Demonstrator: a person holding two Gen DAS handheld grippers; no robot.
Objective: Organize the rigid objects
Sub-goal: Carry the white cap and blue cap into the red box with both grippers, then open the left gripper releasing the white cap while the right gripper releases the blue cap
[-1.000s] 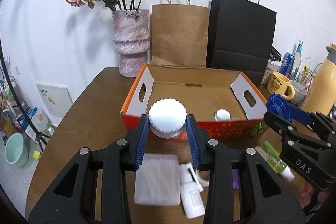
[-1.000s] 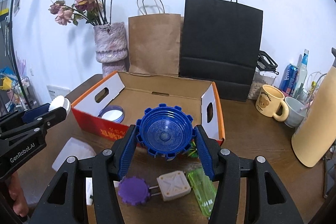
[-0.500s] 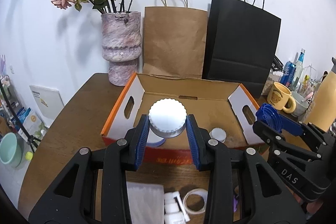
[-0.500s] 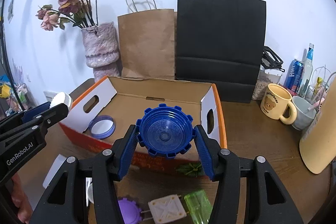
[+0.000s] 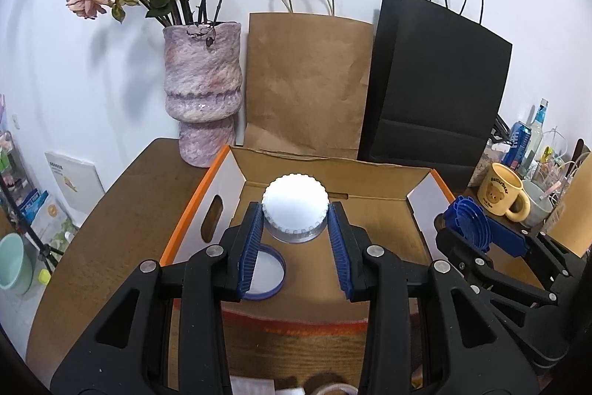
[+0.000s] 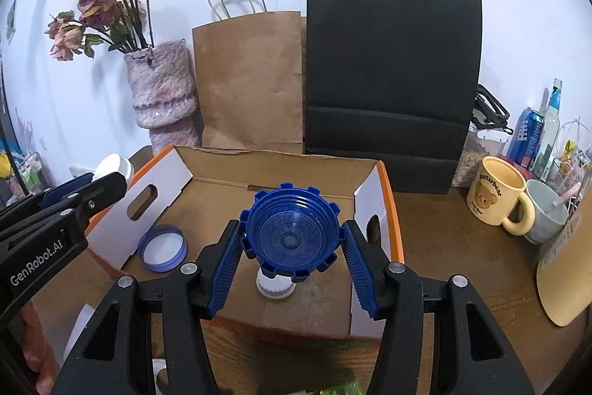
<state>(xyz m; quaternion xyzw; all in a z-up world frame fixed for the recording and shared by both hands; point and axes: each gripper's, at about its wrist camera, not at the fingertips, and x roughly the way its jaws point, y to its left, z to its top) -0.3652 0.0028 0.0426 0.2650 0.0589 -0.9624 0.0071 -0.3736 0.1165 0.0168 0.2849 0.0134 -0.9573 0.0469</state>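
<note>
White cap (image 5: pixel 295 206) clamped in left fingers, blue cap (image 6: pixel 291 233) in right, hiding part of the box (image 6: pixel 207 206) floor.

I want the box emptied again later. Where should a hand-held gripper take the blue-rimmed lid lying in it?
Grip the blue-rimmed lid across its raised rim, coming from straight above: it lies flat, open side up, near the cardboard box left wall, so a side approach is blocked.

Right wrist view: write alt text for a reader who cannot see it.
The right gripper holds a blue cap over an open cardboard box on a wooden table. A blue-rimmed lid and a white cap lie inside; the left gripper holds a white lid at left.
</note>
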